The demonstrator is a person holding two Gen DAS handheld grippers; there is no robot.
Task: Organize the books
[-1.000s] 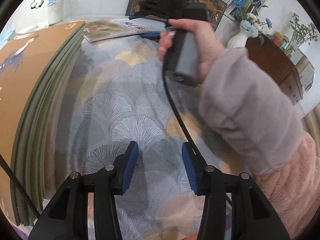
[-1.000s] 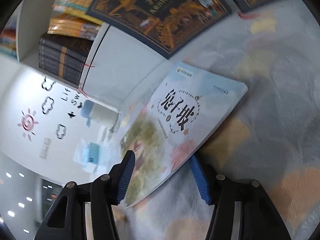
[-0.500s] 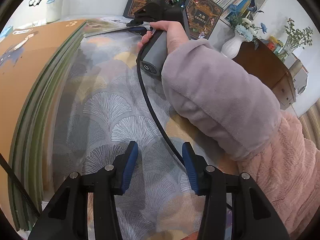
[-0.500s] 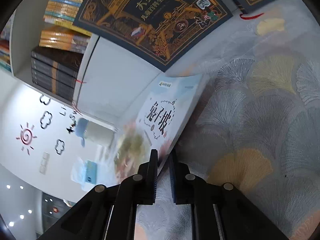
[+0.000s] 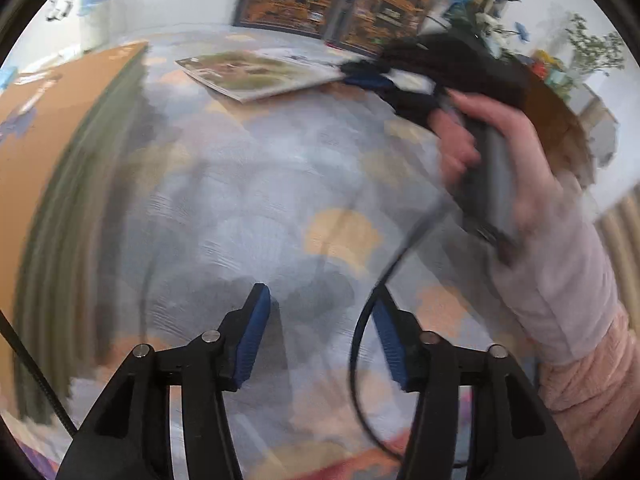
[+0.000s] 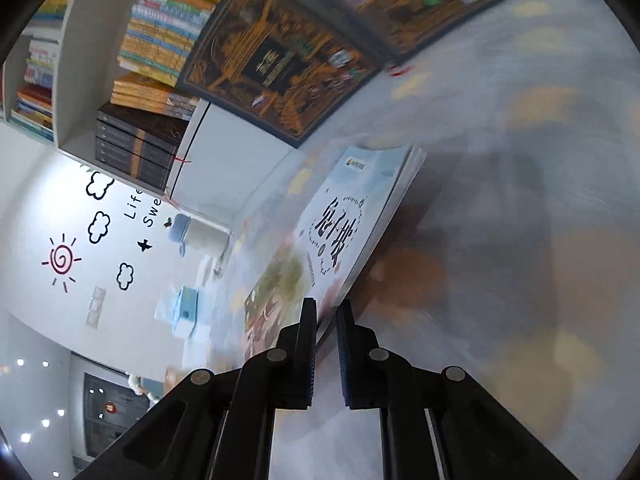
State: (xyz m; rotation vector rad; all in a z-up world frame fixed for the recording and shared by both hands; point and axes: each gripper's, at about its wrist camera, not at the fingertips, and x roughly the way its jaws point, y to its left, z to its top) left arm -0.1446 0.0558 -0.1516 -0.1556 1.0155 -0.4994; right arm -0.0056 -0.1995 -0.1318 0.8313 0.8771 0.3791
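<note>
A soft cloth (image 5: 256,184) printed with grey and yellow fan shapes covers the surface. At nine o'clock in the left view lies a thick stack of flat books (image 5: 52,184) with orange covers and green edges. A thin, glossy picture book (image 6: 340,236) is clamped at its near corner by the right gripper (image 6: 326,320), jaws pinched tight on it; the right hand (image 5: 496,148), in a fuzzy pink sleeve, grips the handle at two o'clock. The left gripper (image 5: 320,340) hovers over the cloth, its jaws just widening, holding nothing.

Book (image 5: 260,74) behind tablecloth (image 5: 248,200), right of stack (image 5: 48,152)
</note>
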